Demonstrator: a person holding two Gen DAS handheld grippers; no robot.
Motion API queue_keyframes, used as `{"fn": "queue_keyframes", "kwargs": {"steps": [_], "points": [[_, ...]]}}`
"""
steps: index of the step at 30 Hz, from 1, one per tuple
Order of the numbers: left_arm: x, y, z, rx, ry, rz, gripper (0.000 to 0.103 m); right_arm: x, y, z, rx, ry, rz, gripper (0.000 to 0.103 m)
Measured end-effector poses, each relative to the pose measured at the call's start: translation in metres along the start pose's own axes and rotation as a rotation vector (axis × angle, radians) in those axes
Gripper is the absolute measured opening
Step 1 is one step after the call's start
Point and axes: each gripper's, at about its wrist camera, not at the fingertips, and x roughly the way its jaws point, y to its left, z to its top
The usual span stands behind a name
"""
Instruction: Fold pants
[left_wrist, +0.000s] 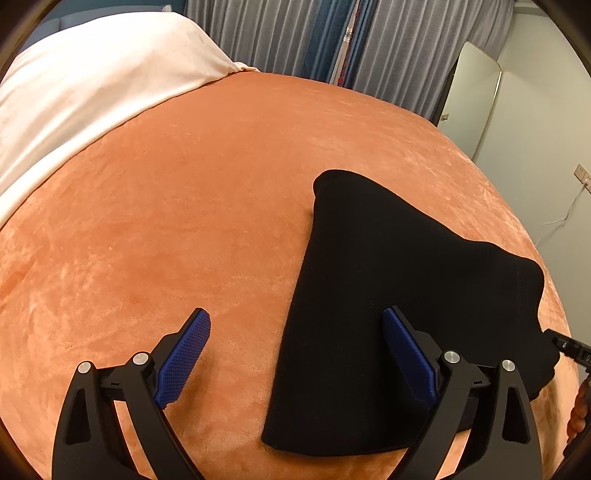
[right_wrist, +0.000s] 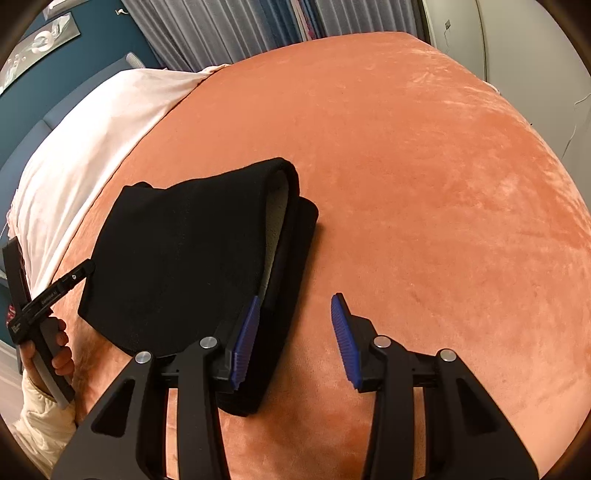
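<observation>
The black pants (left_wrist: 388, 314) lie folded in a compact stack on the orange bedspread (left_wrist: 184, 221). My left gripper (left_wrist: 295, 332) is open and empty, hovering over the stack's left edge, with the right finger above the cloth. In the right wrist view the pants (right_wrist: 184, 258) show their folded layers and a pale lining at the right edge. My right gripper (right_wrist: 295, 325) is open and empty, its left finger just above the stack's right edge. The left gripper (right_wrist: 74, 278) shows at the left side of that view, held in a hand.
A cream blanket (left_wrist: 81, 92) covers the head of the bed at the far left. Grey and blue curtains (left_wrist: 295, 37) hang behind the bed. A mirror (left_wrist: 472, 103) leans on the white wall at right. The bed's right edge lies close to the pants.
</observation>
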Motion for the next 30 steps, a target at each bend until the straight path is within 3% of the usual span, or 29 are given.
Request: {"fn": "queue_keyframes", "kwargs": {"steps": [7, 10, 12, 14, 16, 17, 18, 19, 24, 27, 30], "points": [[0.005, 0.004, -0.001, -0.027, 0.026, -0.026, 0.092, -0.006, -0.007, -0.002, 0.066, -0.012, 0.092, 0.04], [0.004, 0.002, -0.001, -0.019, 0.017, -0.012, 0.092, -0.025, 0.009, 0.002, 0.031, -0.139, 0.066, 0.04], [0.004, 0.001, -0.001, -0.011, 0.014, -0.007, 0.092, -0.032, 0.022, 0.003, -0.006, -0.175, 0.093, 0.04], [0.005, 0.0, -0.002, -0.008, 0.016, -0.005, 0.092, -0.026, 0.04, 0.001, -0.065, -0.155, 0.098, 0.04], [0.008, 0.0, -0.004, -0.013, 0.025, -0.01, 0.092, 0.006, 0.045, -0.009, -0.128, -0.037, -0.028, 0.038], [0.009, 0.0, -0.004, -0.015, 0.03, -0.013, 0.092, 0.018, 0.039, -0.014, -0.116, -0.011, -0.049, 0.042], [0.01, 0.0, -0.005, -0.012, 0.036, -0.022, 0.092, 0.02, 0.031, -0.017, -0.069, -0.019, -0.03, 0.053], [0.009, -0.001, -0.004, -0.009, 0.039, -0.022, 0.092, 0.016, 0.024, -0.016, -0.018, -0.026, 0.006, 0.054], [-0.012, 0.004, 0.006, -0.016, -0.025, -0.05, 0.092, -0.026, 0.017, -0.016, 0.018, -0.101, 0.042, 0.054], [-0.009, 0.016, 0.01, -0.074, 0.019, -0.102, 0.092, -0.024, 0.005, -0.016, 0.099, -0.062, 0.111, 0.054], [-0.009, 0.029, 0.014, -0.145, 0.035, -0.116, 0.092, -0.032, 0.0, -0.011, 0.124, -0.095, 0.098, 0.054]]}}
